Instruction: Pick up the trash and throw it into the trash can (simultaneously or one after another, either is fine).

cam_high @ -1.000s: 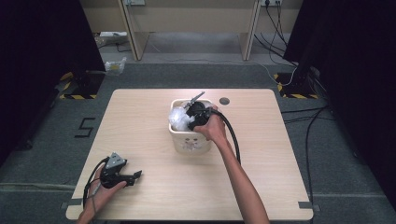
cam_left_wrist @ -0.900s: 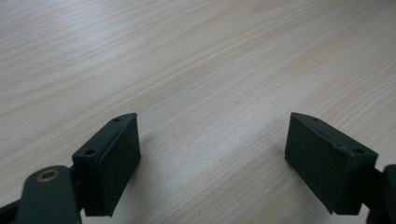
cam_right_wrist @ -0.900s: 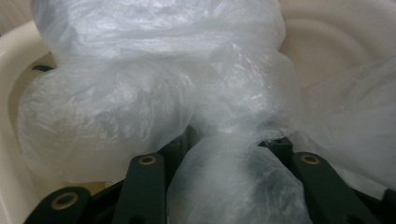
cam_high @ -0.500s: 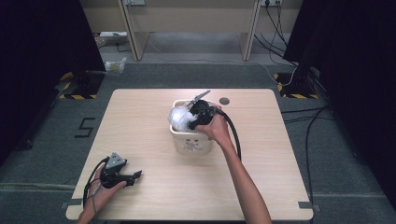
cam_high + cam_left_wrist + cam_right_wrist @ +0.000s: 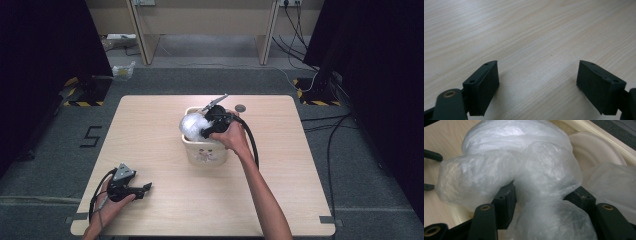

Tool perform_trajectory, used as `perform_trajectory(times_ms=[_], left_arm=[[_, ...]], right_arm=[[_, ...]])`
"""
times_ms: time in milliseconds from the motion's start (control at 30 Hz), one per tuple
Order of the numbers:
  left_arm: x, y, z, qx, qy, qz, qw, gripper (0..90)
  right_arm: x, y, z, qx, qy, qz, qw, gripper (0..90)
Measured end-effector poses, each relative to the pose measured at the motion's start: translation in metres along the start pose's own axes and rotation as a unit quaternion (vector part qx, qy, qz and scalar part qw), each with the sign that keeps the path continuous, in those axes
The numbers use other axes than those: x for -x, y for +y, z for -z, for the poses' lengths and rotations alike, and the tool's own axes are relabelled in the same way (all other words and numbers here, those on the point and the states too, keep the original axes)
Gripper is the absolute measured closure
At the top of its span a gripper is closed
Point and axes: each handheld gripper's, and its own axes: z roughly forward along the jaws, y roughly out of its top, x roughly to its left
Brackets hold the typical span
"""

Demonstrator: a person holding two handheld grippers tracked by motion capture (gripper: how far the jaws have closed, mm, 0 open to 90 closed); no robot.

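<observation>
High view: faint unreadable print marks the cream bin (image 5: 205, 152); the crumpled translucent plastic bag (image 5: 192, 126) bulges between the right hand-held gripper (image 5: 206, 129)'s just-opening jaws; the left hand-held gripper (image 5: 145, 188) is released.

We count one table (image 5: 150, 135), one cream bin (image 5: 202, 152) near its centre, one crumpled plastic bag (image 5: 192, 126) at the bin's twelve o'clock rim, one dark disc (image 5: 240, 107), and two grippers.

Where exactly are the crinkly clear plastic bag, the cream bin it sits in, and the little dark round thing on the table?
Crinkly clear plastic bag (image 5: 192, 126), high view, on its bulging top.
Cream plastic bin (image 5: 205, 155), high view, on its front wall.
Small dark round disc (image 5: 240, 108), high view, on its middle.
</observation>
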Motion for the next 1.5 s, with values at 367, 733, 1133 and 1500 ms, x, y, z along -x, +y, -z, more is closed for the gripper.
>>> perform_trajectory(times_ms=[367, 733, 1133, 1500], left_arm=[[0.000, 0.000, 0.000, 0.000, 0.000, 0.000, 1.0000, 17.1], [0.000, 0.000, 0.000, 0.001, 0.001, 0.000, 1.0000, 17.2], [0.000, 0.000, 0.000, 0.002, 0.001, 0.000, 1.0000, 17.1], [0.000, 0.000, 0.000, 0.002, 0.001, 0.000, 1.0000, 17.1]], right_arm=[[-0.001, 0.005, 0.022, 0.036, -0.009, -0.007, 0.9993, 29.2], [0.005, 0.000, 0.048, 0.095, -0.015, -0.027, 0.9950, 26.2], [0.009, -0.010, 0.075, 0.110, -0.039, -0.026, 0.9929, 25.3], [0.012, -0.029, 0.093, 0.125, -0.058, -0.034, 0.9899, 19.8]])
